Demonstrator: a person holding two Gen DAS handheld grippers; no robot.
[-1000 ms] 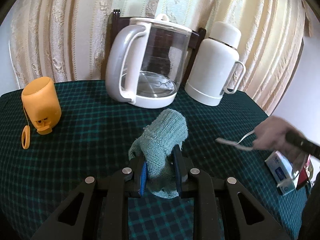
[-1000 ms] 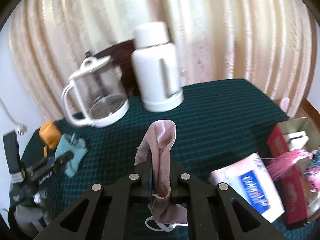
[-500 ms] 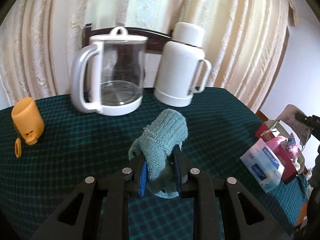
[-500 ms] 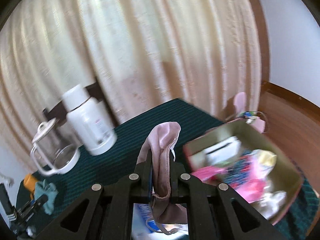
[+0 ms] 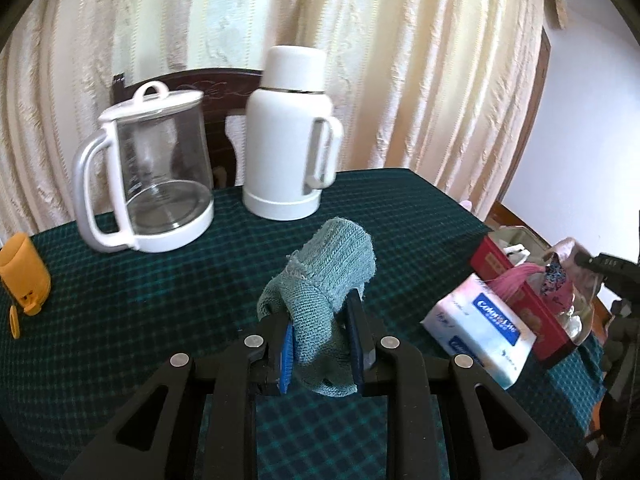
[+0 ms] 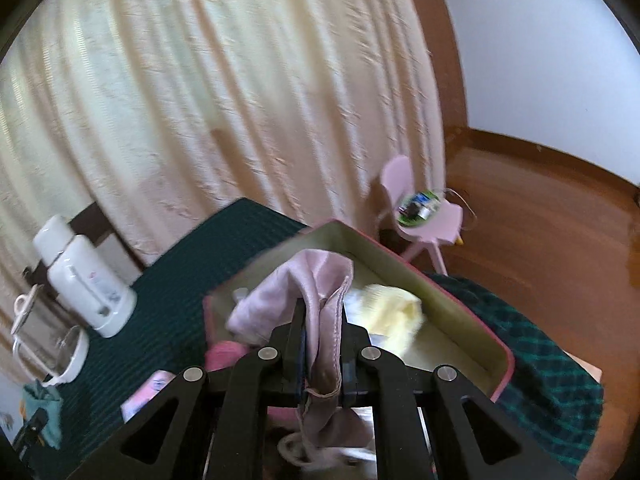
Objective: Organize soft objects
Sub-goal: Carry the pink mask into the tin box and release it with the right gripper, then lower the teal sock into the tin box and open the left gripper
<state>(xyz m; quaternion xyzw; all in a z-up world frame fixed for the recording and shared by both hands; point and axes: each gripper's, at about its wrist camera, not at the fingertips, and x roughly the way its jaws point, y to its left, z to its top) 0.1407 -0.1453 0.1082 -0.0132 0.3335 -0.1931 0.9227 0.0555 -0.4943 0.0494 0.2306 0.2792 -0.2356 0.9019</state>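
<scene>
My left gripper (image 5: pixel 320 320) is shut on a teal knitted sock (image 5: pixel 328 276) and holds it above the green checked tablecloth (image 5: pixel 160 300). My right gripper (image 6: pixel 322 316) is shut on a pale pink cloth (image 6: pixel 316 280) and holds it over the open red box (image 6: pixel 460 300), which has a yellow soft item (image 6: pixel 394 320) and a pink item (image 6: pixel 224 354) inside. In the left wrist view the red box (image 5: pixel 520 304) sits at the table's right edge with the right gripper (image 5: pixel 612 272) above it.
A glass kettle (image 5: pixel 148 176) and a white thermos (image 5: pixel 288 140) stand at the back of the table. An orange container (image 5: pixel 24 272) lies at the left. A tissue pack (image 5: pixel 480 332) lies beside the red box. A small pink chair (image 6: pixel 420 216) stands on the wooden floor.
My right gripper has swung right with the pink cloth and now hangs over the red box. My left gripper has turned right with the sock, bringing the box and tissue pack closer in view.
</scene>
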